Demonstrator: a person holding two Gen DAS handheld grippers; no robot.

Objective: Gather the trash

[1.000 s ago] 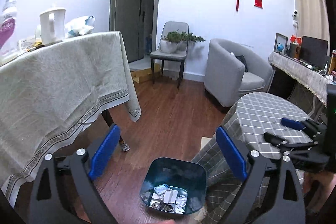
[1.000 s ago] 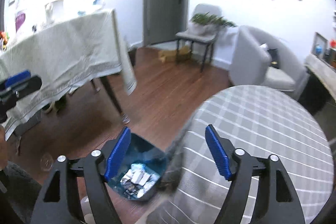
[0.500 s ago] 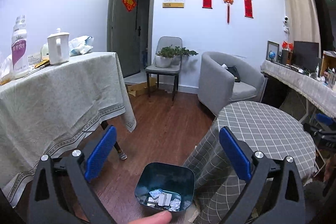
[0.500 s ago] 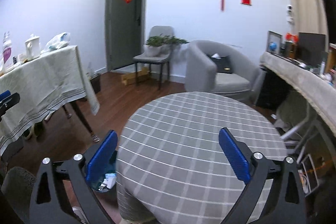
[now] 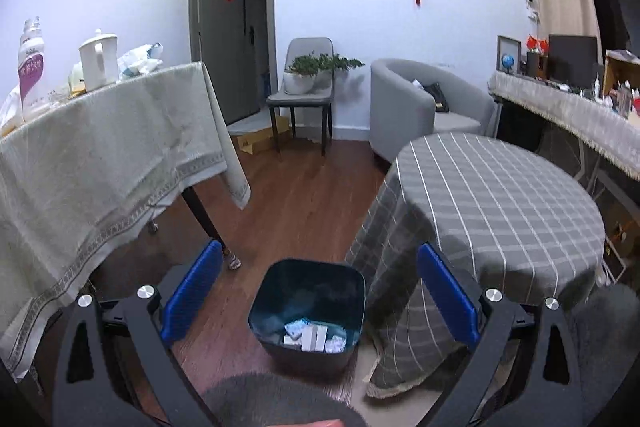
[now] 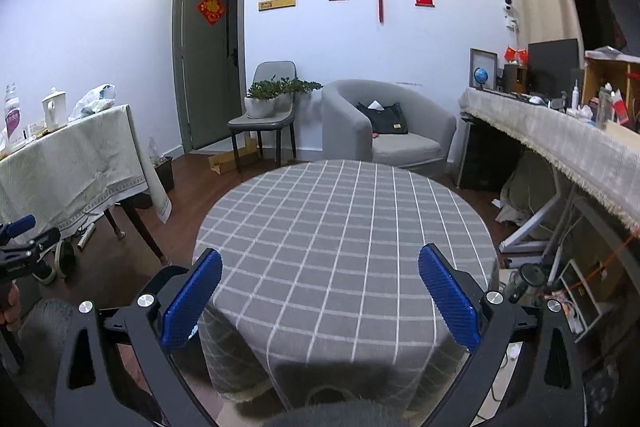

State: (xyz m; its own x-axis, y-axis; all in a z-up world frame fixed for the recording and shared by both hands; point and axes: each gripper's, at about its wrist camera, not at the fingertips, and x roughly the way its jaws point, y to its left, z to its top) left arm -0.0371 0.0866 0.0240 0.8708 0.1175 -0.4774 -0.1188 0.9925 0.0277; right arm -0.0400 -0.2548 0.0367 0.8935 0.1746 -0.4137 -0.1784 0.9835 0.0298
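Note:
A dark teal trash bin (image 5: pixel 308 307) stands on the wooden floor beside the round table with a grey checked cloth (image 5: pixel 496 203). Several white and pale wrappers (image 5: pixel 314 335) lie at the bin's bottom. My left gripper (image 5: pixel 320 299) is open and empty, held well above the bin. My right gripper (image 6: pixel 320 303) is open and empty, held above the near edge of the round table (image 6: pixel 344 235), whose top shows only the cloth. The left gripper's tip also shows at the left edge of the right wrist view (image 6: pixel 20 235).
A long table with a beige cloth (image 5: pixel 100 147) stands to the left, holding a kettle (image 5: pixel 98 59) and a bottle (image 5: pixel 30 67). A grey armchair (image 6: pixel 384 131), a chair with a plant (image 6: pixel 272 107) and a cluttered sideboard (image 6: pixel 560 131) line the far side.
Both grippers have risen and drawn back. The right wrist view swung from the bin to the round table top. The left view now sees the bin from higher up.

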